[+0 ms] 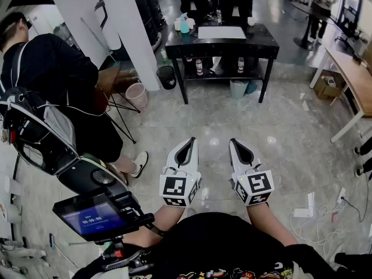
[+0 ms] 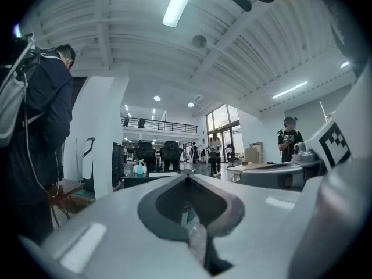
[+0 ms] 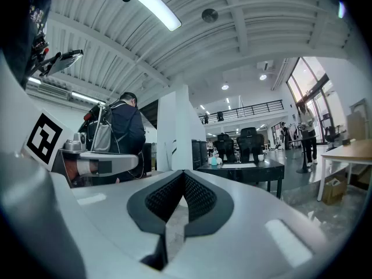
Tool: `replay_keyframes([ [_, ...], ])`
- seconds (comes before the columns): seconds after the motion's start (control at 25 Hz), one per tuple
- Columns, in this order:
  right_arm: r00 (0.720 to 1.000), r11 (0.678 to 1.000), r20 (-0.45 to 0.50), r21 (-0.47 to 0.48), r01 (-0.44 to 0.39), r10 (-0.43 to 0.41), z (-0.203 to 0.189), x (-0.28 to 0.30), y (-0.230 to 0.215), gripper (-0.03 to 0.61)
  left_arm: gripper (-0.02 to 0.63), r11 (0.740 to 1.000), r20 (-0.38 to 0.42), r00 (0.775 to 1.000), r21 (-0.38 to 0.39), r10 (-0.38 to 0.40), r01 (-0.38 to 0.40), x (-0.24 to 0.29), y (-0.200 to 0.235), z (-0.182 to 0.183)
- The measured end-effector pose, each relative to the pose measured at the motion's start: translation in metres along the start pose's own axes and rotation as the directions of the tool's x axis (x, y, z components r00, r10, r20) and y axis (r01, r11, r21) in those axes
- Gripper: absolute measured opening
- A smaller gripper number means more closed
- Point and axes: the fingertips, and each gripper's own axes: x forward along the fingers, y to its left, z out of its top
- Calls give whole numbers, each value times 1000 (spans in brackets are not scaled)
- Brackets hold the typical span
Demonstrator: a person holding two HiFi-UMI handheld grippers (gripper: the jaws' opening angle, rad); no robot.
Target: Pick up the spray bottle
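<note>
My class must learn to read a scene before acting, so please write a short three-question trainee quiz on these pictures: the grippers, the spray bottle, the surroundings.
1. True or false: the left gripper and the right gripper are both shut with nothing between their jaws.
2. Multiple choice: the teal spray bottle stands A) on the black table; B) on the floor; C) in the right gripper.
3. Fill in: the bin nearest the table's left leg is coloured ___.
Key: 1 true; 2 A; 3 black.
</note>
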Motion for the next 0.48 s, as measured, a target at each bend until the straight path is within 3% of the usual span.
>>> replay_keyframes([
  [0.48, 999, 999, 6, -12, -32, 32, 6, 42, -28, 20, 0, 999, 17, 999, 13, 36, -36, 52, 8, 5],
])
